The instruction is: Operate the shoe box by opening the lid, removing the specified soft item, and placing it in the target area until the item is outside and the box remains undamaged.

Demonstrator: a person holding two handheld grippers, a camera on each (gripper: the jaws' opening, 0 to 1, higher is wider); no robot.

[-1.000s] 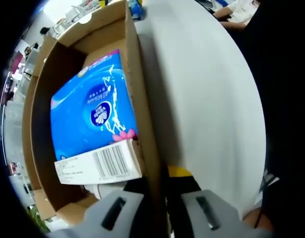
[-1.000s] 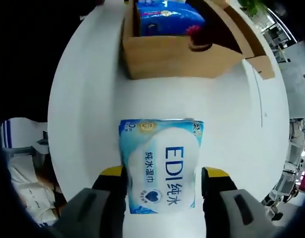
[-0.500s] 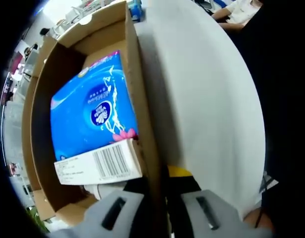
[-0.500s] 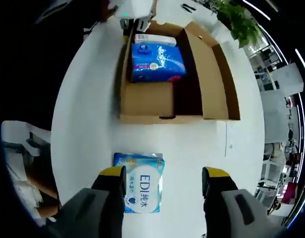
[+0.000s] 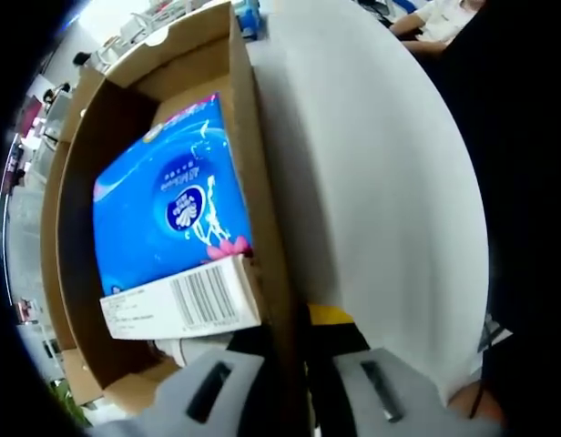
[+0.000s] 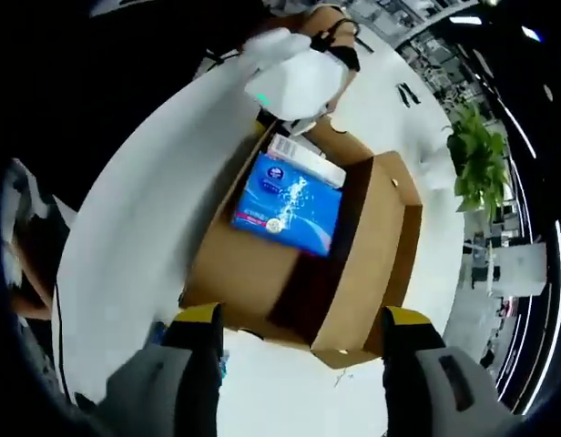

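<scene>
Box wall (image 5: 262, 228) runs up from between the left gripper's (image 5: 294, 341) jaws at the bottom of the left gripper view; the jaws are nipped narrow on that cardboard edge, their tips half hidden by it. Just left inside lie a barcoded carton (image 5: 180, 305) and a blue tissue pack (image 5: 167, 205). In the right gripper view the right gripper (image 6: 299, 323) stands wide with nothing between its jaws, above the open box (image 6: 353, 264). A blurred blue sliver at lower left is too cut off to identify.
</scene>
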